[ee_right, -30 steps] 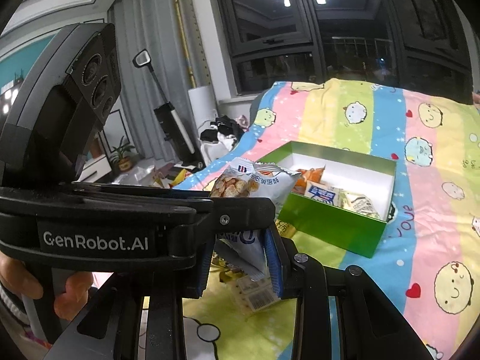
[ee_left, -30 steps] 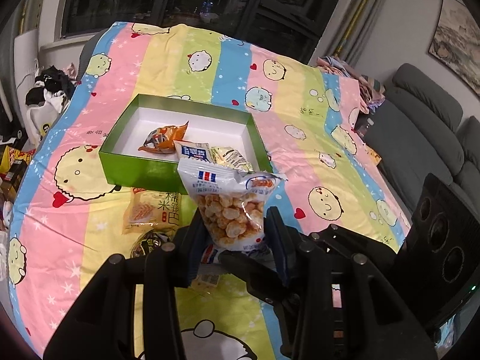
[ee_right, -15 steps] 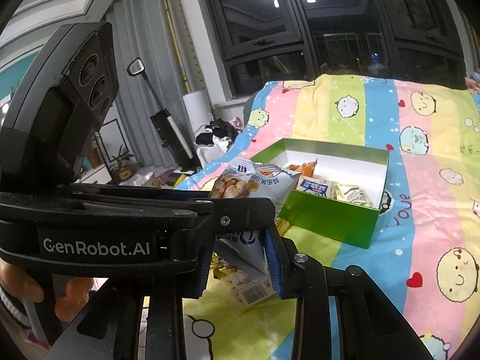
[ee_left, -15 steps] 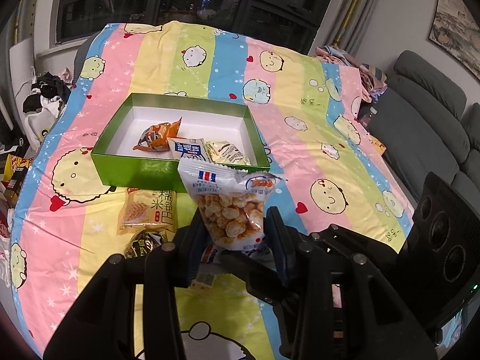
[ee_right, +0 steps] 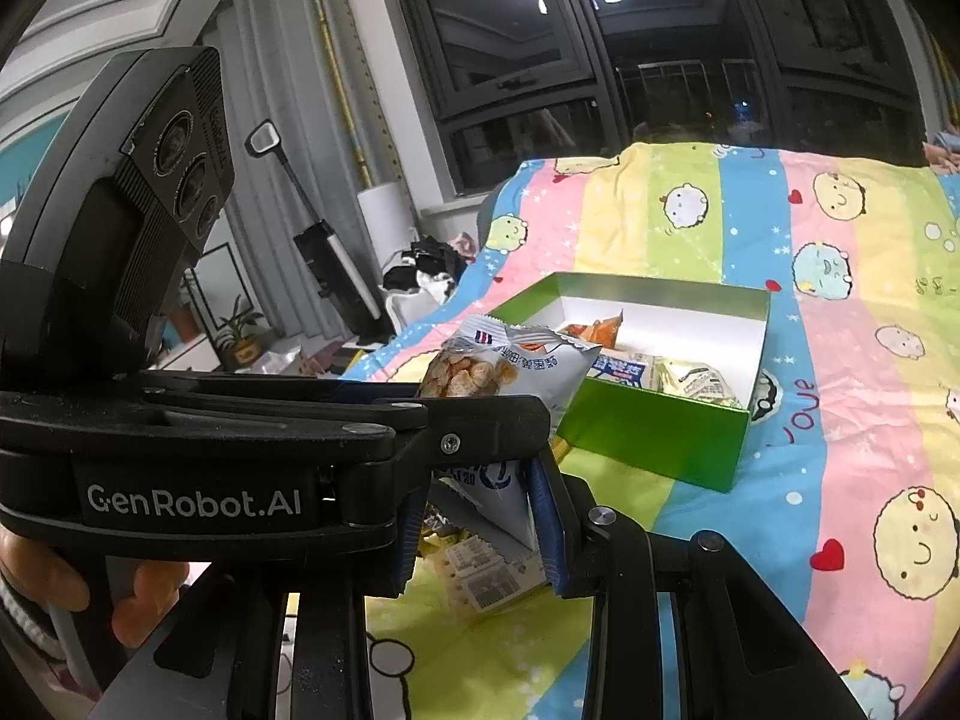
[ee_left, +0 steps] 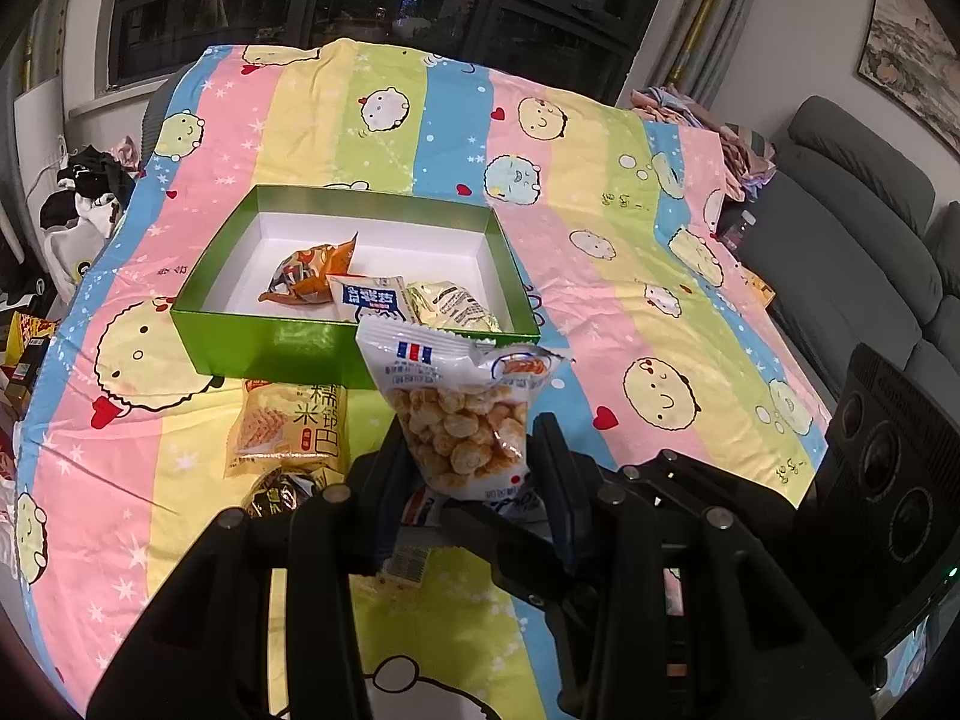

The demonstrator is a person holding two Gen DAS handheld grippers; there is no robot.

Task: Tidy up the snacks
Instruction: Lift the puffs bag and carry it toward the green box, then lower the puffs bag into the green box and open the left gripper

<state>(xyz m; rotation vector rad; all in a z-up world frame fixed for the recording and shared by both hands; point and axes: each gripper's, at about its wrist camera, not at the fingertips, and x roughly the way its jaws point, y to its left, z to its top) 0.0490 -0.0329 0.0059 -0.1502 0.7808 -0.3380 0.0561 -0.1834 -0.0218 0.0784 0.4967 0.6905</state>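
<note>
Two grippers share one item. The left gripper (ee_left: 474, 468) pinches the lower part of a white puffed-snack bag (ee_left: 462, 414), held upright above the striped cartoon bedspread (ee_left: 600, 276), just near of the green box (ee_left: 270, 348). The right gripper (ee_right: 480, 516) has its blue-padded fingers pressed on the bottom corner of the same bag, where a barcode label hangs below.

Bag: clear window showing golden puffs; red-white-blue flag mark near the top seal; blue print at the base, too small to read. Its lowest part is hidden behind the left gripper's fingers.

Green box, white inside, open: holds three packets along its near side, namely an orange crumpled packet (ee_left: 306, 279), a blue-and-white packet (ee_left: 372, 297) with Chinese characters not legible, and a pale green packet (ee_left: 453, 306) with fine print. Its near wall cuts off their lower edges.

On the bedspread, near the box's near wall: a yellow packet (ee_left: 288, 426) with large Chinese characters, partly read as "糯米锅巴"; below it a dark packet (ee_left: 282, 492), half hidden by the left gripper's frame, contents unclear.

Writing: "GenRobot.AI" in white on the left gripper's body, right wrist view; "love" printed on the bedspread.

A person's hand (ee_right: 42, 582) grips the handle at the lower left, cut off by the edge.
</note>
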